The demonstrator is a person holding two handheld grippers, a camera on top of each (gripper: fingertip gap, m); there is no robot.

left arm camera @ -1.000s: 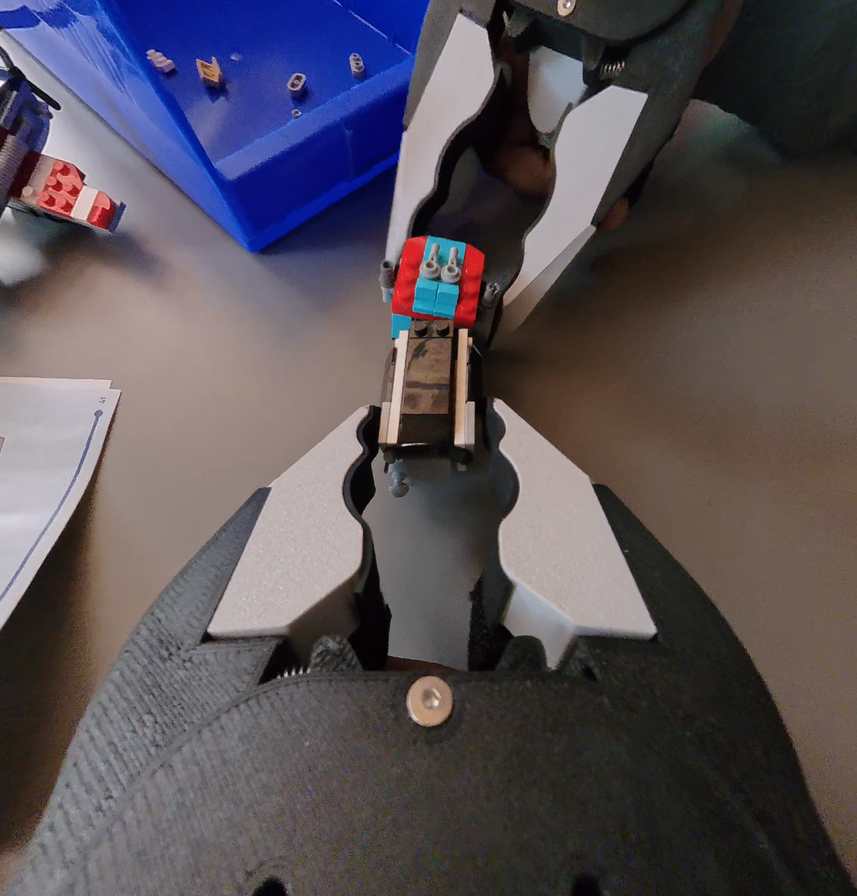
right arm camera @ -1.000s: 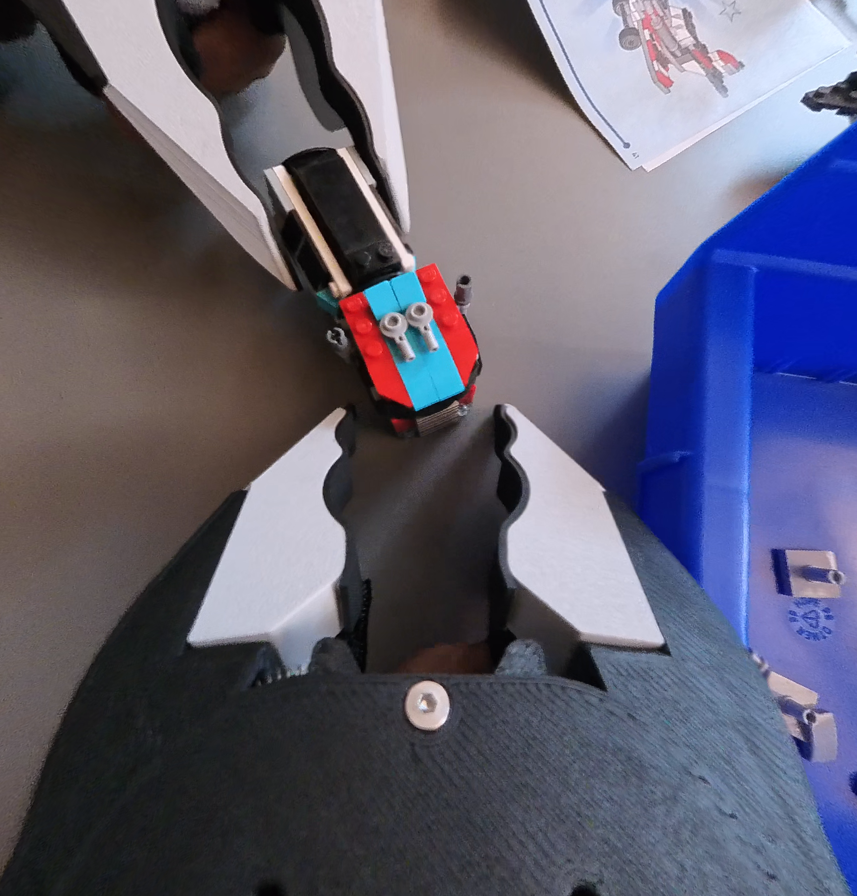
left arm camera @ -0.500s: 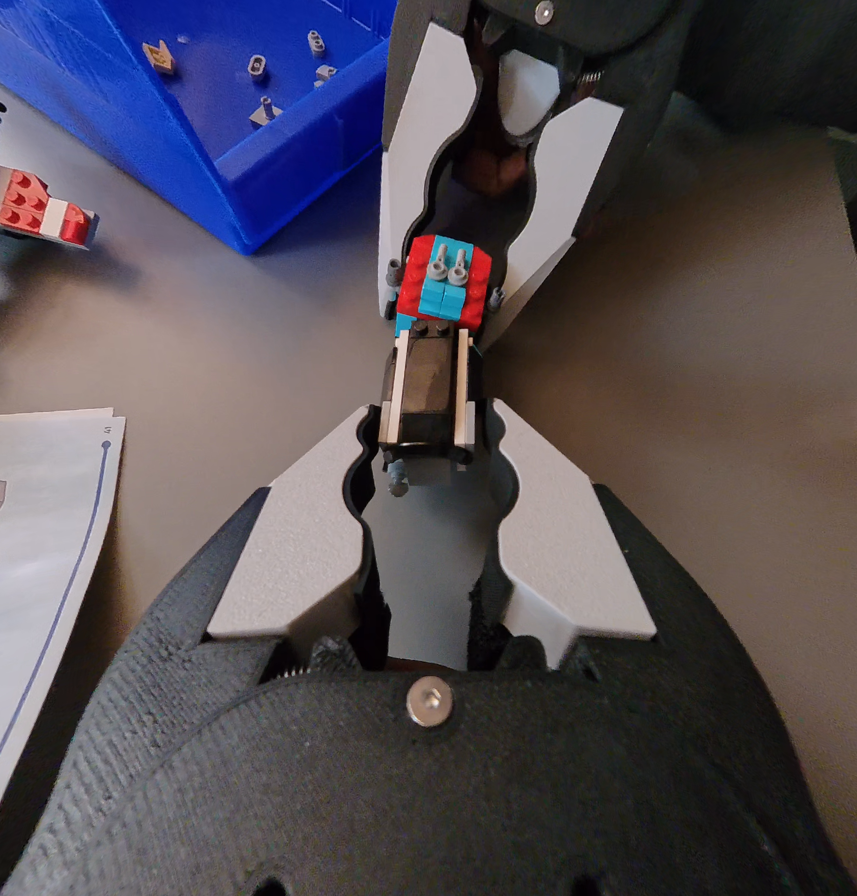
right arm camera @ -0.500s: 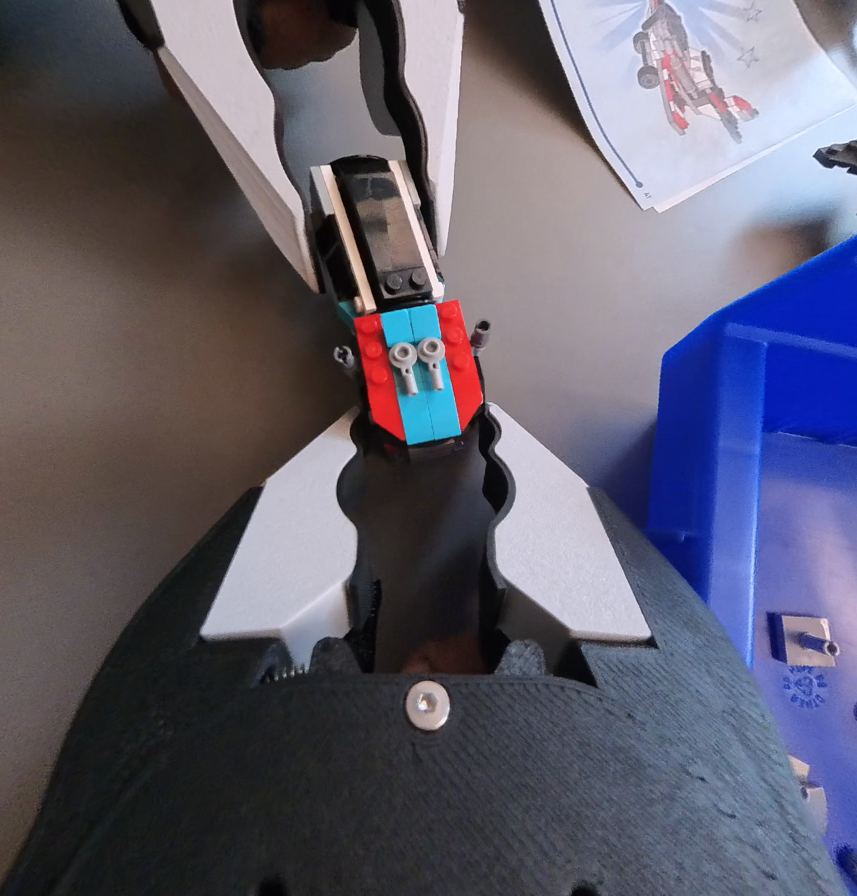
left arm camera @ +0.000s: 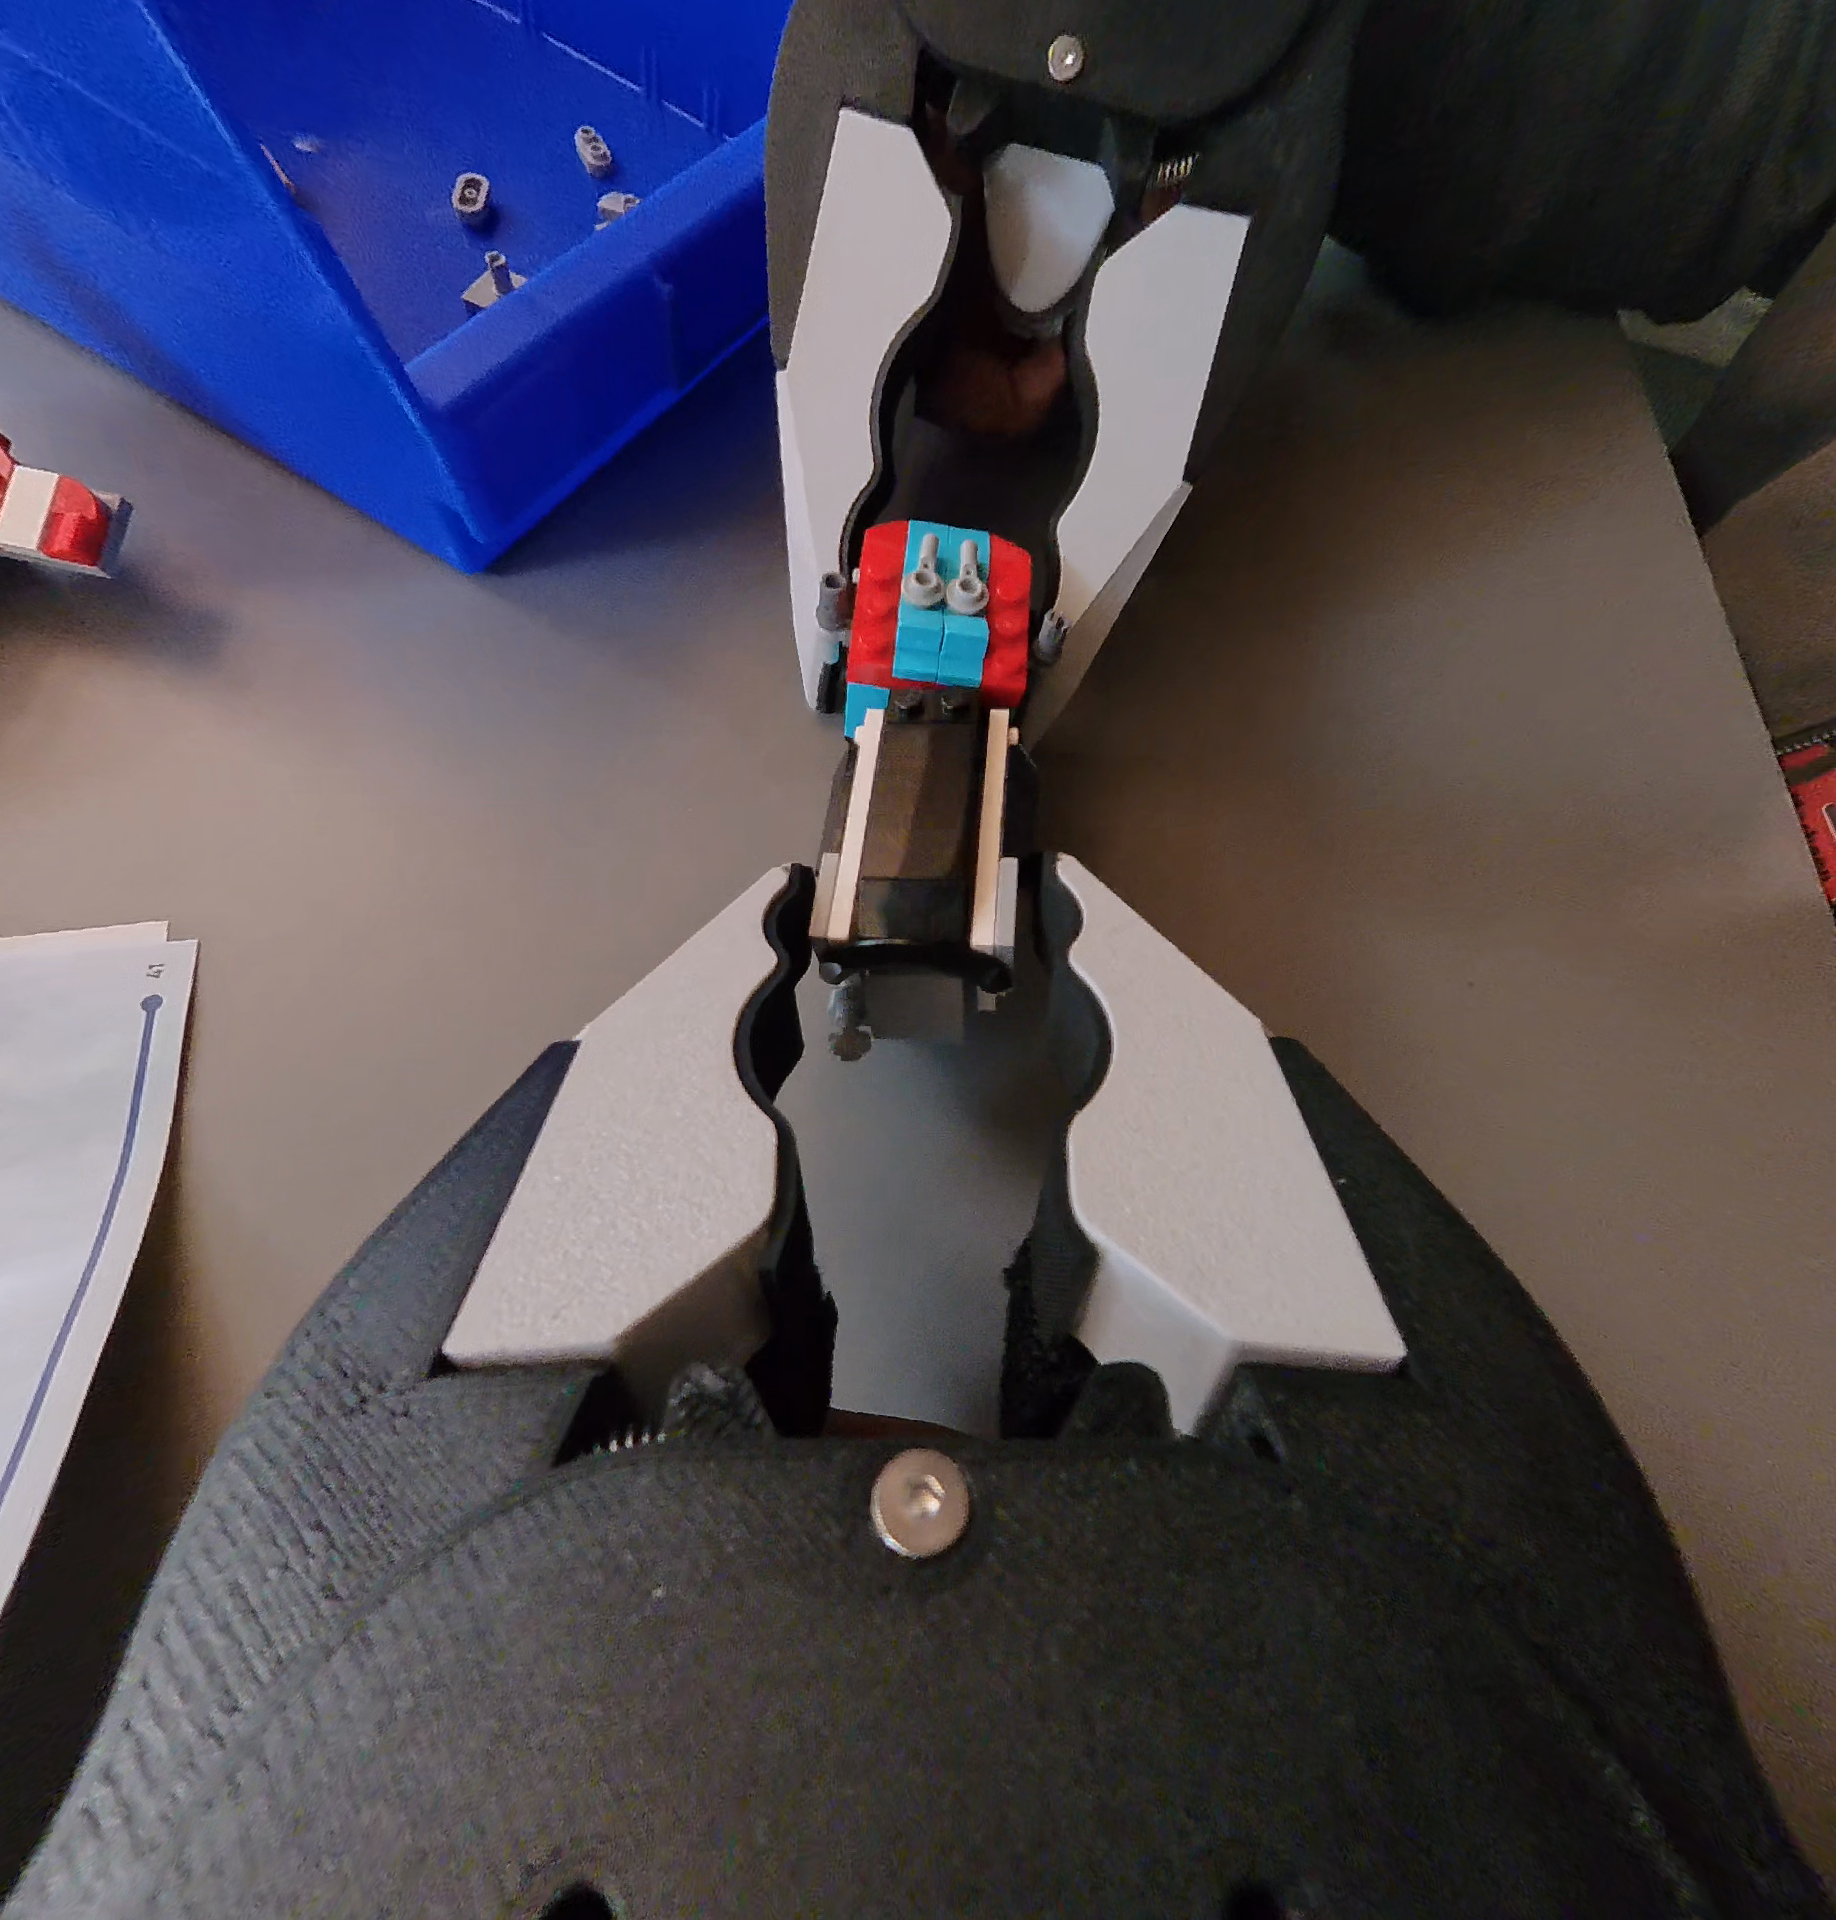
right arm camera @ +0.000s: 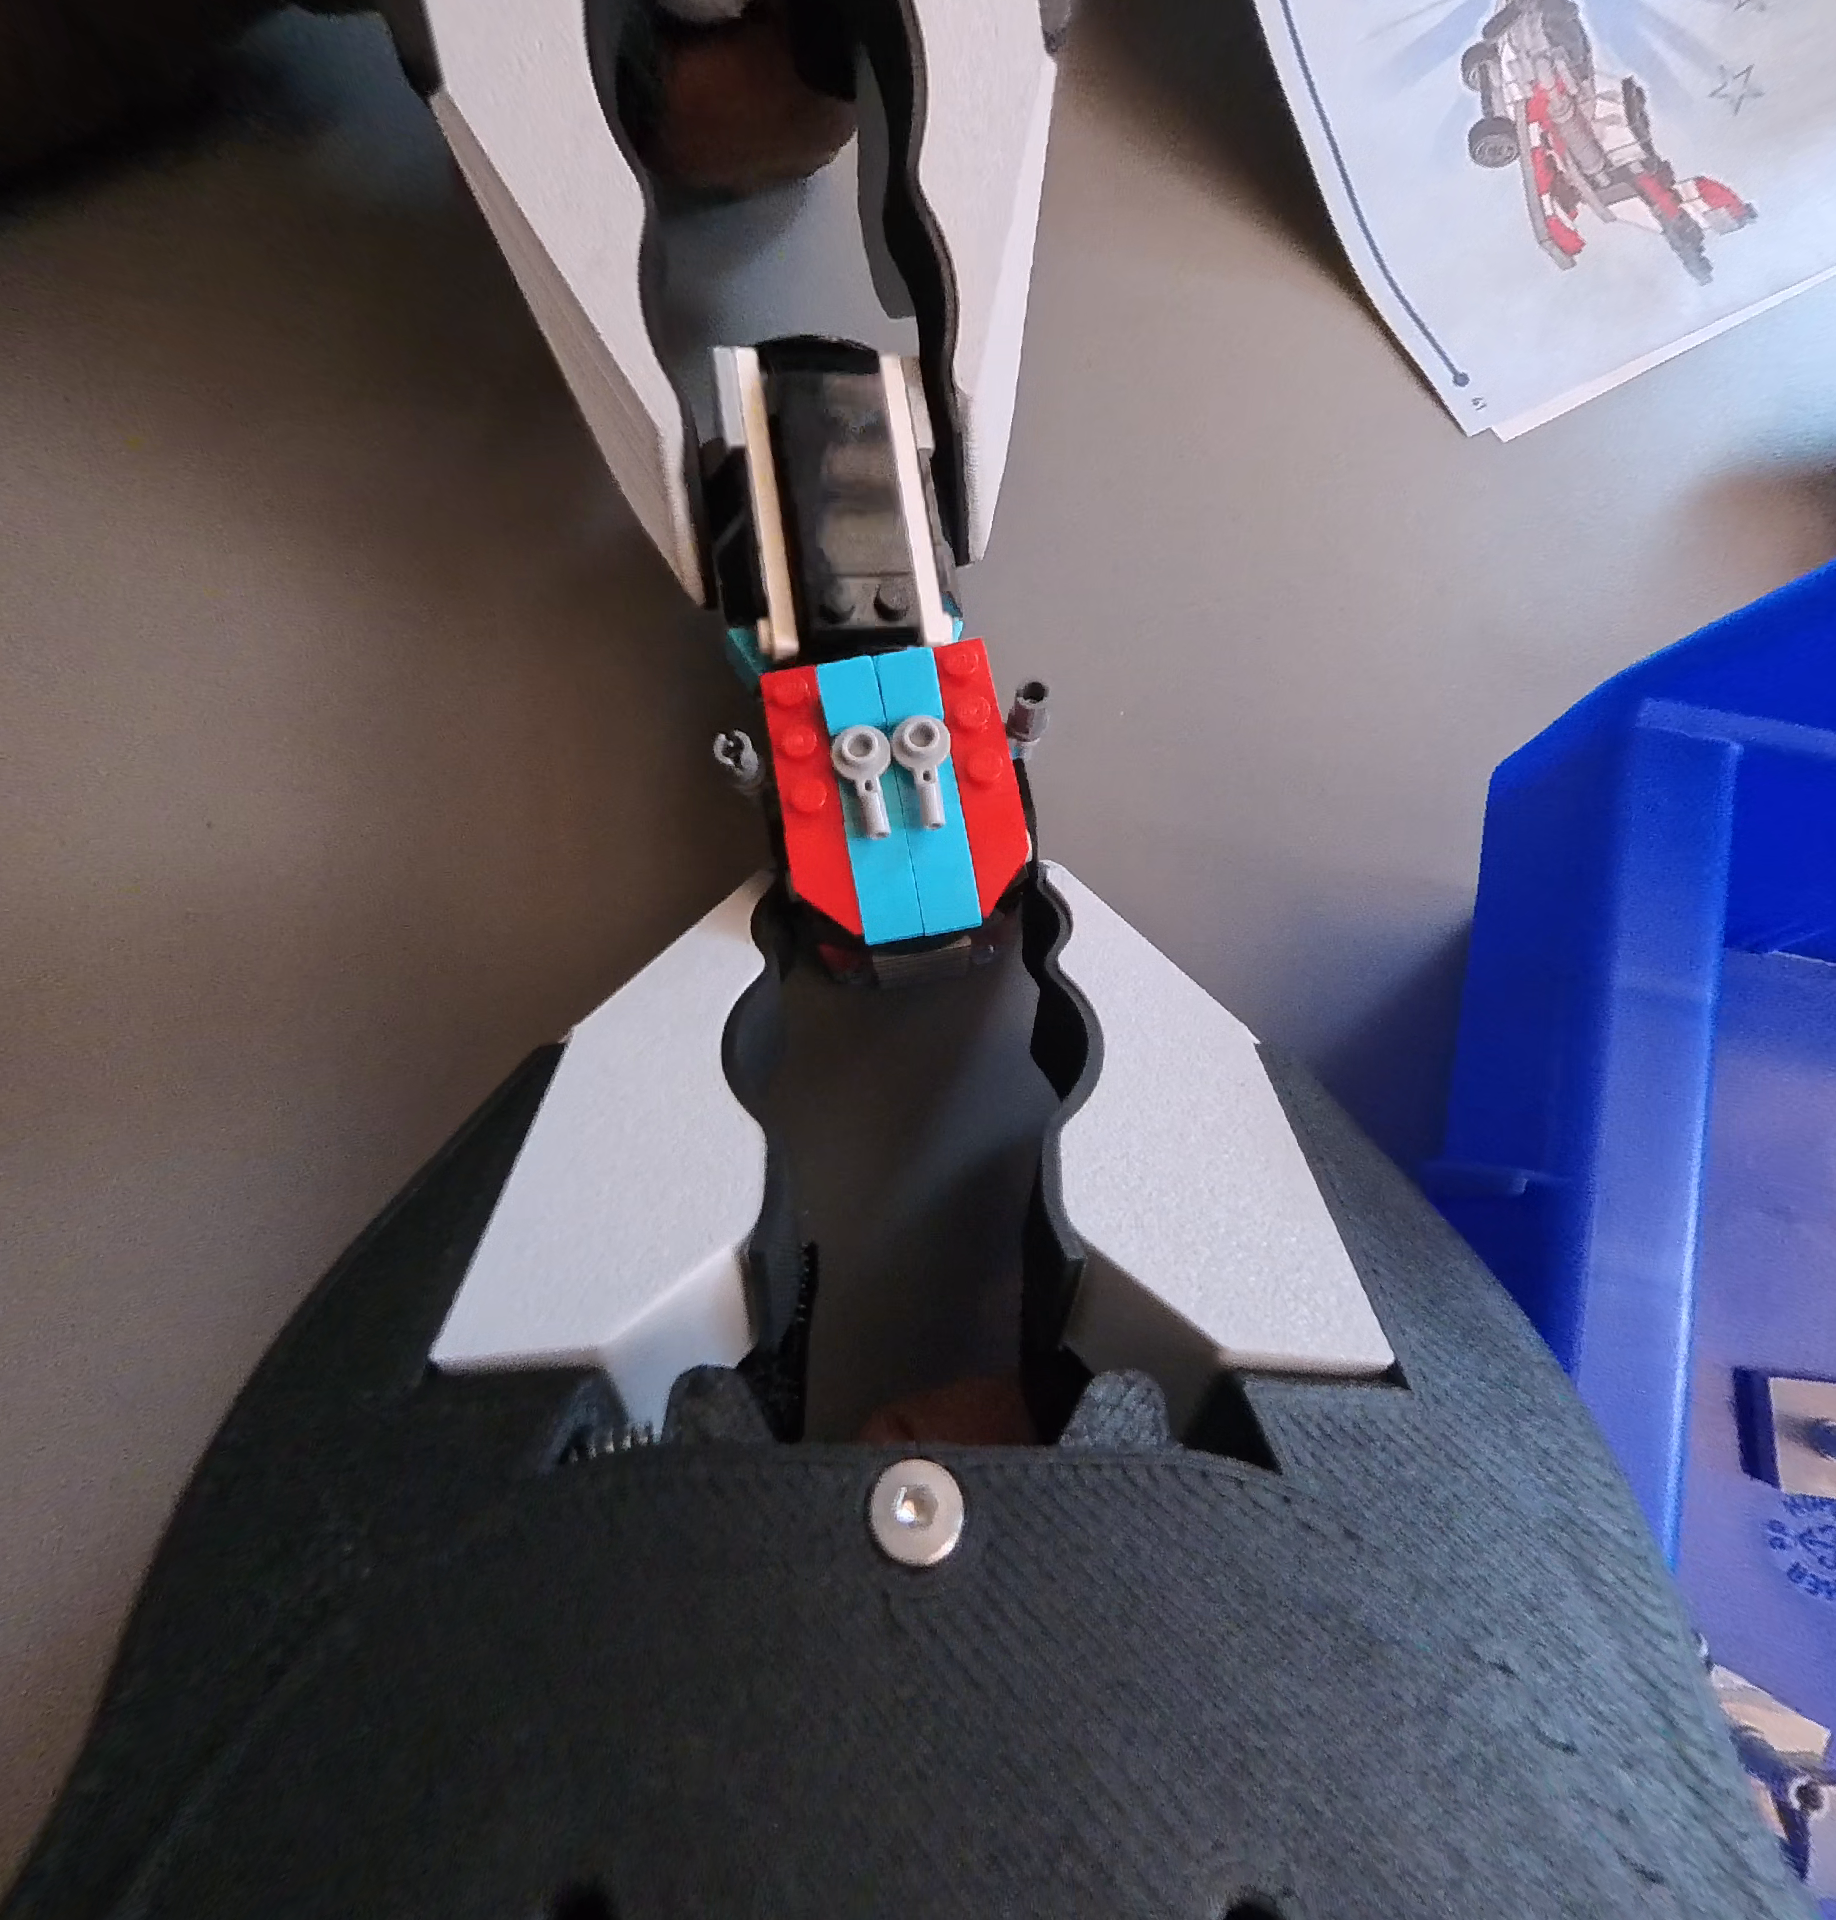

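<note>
Gripped at both ends, the car [left arm camera: 914,810]! Pinched at the black tail by the left gripper [left arm camera: 919,904], pads tight against the white side strips. Pinched at the red-and-teal nose by the right gripper [right arm camera: 903,904], narrowed onto it, facing the left one head-on. Stretched straight between the two, over the bench [left arm camera: 1361,831]; resting or lifted, cannot tell. Ahead-left of the left gripper, just right of the right one: a blue bin [left arm camera: 540,343], with a few small grey parts [left arm camera: 472,195] scattered on its floor. Left of the left gripper, a booklet [left arm camera: 52,1143], and farther ahead a red-and-white brick piece [left arm camera: 31,509].
</note>
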